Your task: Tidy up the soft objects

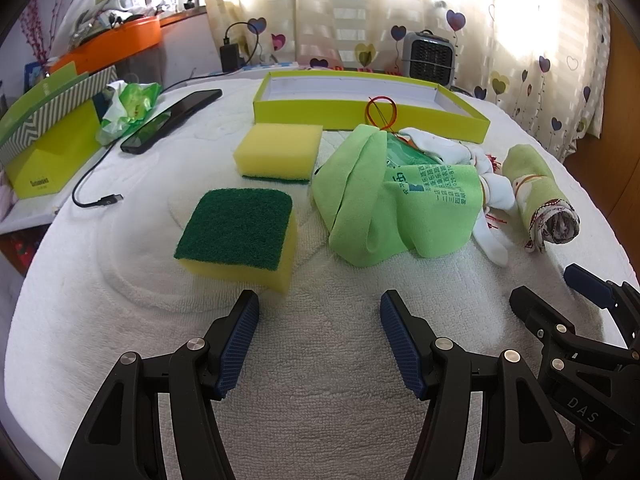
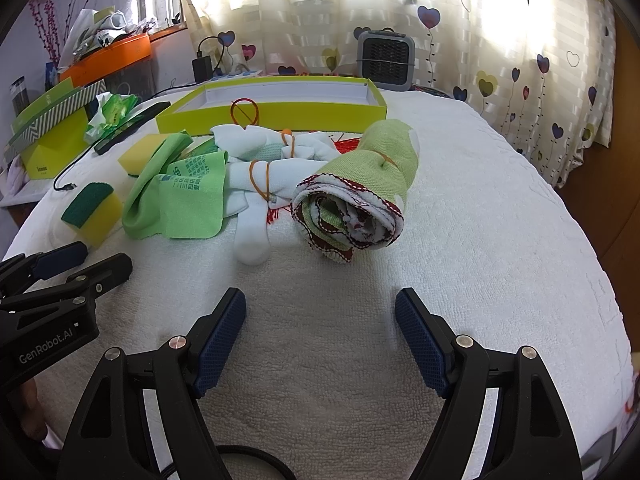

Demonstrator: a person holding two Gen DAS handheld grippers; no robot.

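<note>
Left wrist view shows the left hand-held gripper [image 1: 318,316] hovering open and empty over the white towel [image 1: 320,360] that covers the surface, jaws spread wide. Just ahead lie two sponges: one [image 1: 240,232] green side up, near the fingers, another [image 1: 278,152] yellow side up, beyond it and close to the tray [image 1: 372,114]. To their right sits a crumpled green cloth [image 1: 396,208], touching white socks [image 1: 486,190] bound with rubber bands, and a rolled towel [image 1: 538,196] at the far right. Right wrist view has the right hand-held gripper [image 2: 320,312] likewise open and holding nothing, pointed at the rolled towel [image 2: 360,192], which is near but not touched.

Judging by the tray standing empty behind the pile, sorting looks not yet begun; this is the approach before a first pick. Next move likely calls for advancing one gripper over its nearest item, closing across its width, then lifting it clear into the tray. Soft things will compress, so a deep, centred grip seems wise
</note>
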